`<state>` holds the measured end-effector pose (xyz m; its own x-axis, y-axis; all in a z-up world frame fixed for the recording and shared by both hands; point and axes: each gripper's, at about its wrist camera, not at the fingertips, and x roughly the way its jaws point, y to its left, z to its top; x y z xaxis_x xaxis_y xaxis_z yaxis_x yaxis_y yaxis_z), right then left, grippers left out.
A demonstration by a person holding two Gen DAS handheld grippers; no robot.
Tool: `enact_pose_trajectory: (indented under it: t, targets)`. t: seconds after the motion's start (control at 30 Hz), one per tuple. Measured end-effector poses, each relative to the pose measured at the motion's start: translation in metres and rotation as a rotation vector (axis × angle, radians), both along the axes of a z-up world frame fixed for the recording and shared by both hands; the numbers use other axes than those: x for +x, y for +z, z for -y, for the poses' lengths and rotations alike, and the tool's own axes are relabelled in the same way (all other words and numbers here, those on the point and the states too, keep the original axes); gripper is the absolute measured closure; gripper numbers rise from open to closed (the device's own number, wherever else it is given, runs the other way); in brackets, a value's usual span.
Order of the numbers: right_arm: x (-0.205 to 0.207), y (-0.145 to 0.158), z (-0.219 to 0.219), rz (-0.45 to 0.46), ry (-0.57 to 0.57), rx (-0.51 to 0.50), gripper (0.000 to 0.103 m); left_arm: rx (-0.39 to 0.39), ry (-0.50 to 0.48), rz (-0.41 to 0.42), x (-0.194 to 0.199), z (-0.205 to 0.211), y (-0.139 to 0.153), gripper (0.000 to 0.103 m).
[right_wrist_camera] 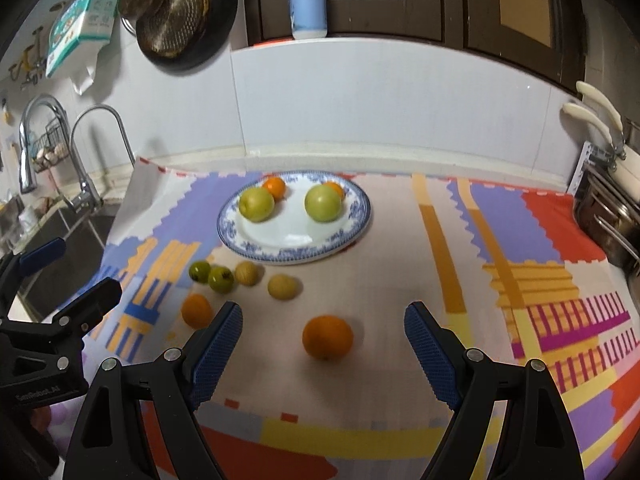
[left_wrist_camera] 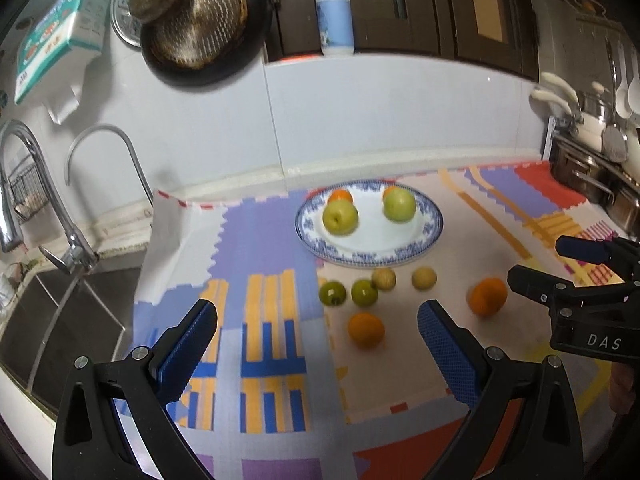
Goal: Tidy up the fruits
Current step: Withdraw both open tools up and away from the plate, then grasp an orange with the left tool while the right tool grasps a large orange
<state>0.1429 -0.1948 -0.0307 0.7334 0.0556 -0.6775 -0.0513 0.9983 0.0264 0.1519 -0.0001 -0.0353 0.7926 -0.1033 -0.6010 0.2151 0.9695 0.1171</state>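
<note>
Above the patterned mat [right_wrist_camera: 400, 248], both tongs hang tilted downward toward the fruit, side by side and apart. Ahead of the right gripper [right_wrist_camera: 323, 326], whose blue-padded jaws stand wide with nothing pressed between them, a large orange [right_wrist_camera: 327, 337] lies on the mat, framed in the gap between the fingers but touching neither. Just outside its left finger sits a second orange [right_wrist_camera: 196, 311]. Beyond the fingertips lie two small green fruits [right_wrist_camera: 211, 275], touching each other, and two pale yellow ones [right_wrist_camera: 282, 287] close by. Farther still is the blue-rimmed plate [right_wrist_camera: 356, 224], holding two green apples [right_wrist_camera: 323, 202] with two small oranges [right_wrist_camera: 274, 186] behind them. The left gripper [left_wrist_camera: 317, 326] is likewise spread open and empty, aimed over the mat; the second orange lies just inside its right finger, not touched. The right tool's black body enters this view from the right edge, level with the large orange. Off to the left gripper's left are a faucet [left_wrist_camera: 48, 208] and sink [left_wrist_camera: 60, 320].
</note>
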Motion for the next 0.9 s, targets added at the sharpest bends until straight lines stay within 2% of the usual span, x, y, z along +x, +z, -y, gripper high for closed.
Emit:
enact_pose_trajectory:
  t: [0.2,0.5,0.7,0.9]
  targets:
    - [0.007,-0.025,0.002,-0.073,-0.006,-0.006,0.020,0.005,-0.028,-0.092,0.012,0.005,-0.031,0.004]
    - [0.021,-0.055,0.004,-0.169,0.014,-0.010,0.036,-0.009,-0.090,-0.184,0.037,0.014,-0.061,0.014]
    - [0.031,-0.061,0.004,-0.182,0.026,0.006,0.042,-0.015,-0.104,-0.201,0.052,0.021,-0.067,0.023]
    - [0.039,-0.066,0.006,-0.200,0.039,0.040,0.054,-0.013,-0.117,-0.220,0.060,0.026,-0.071,0.039]
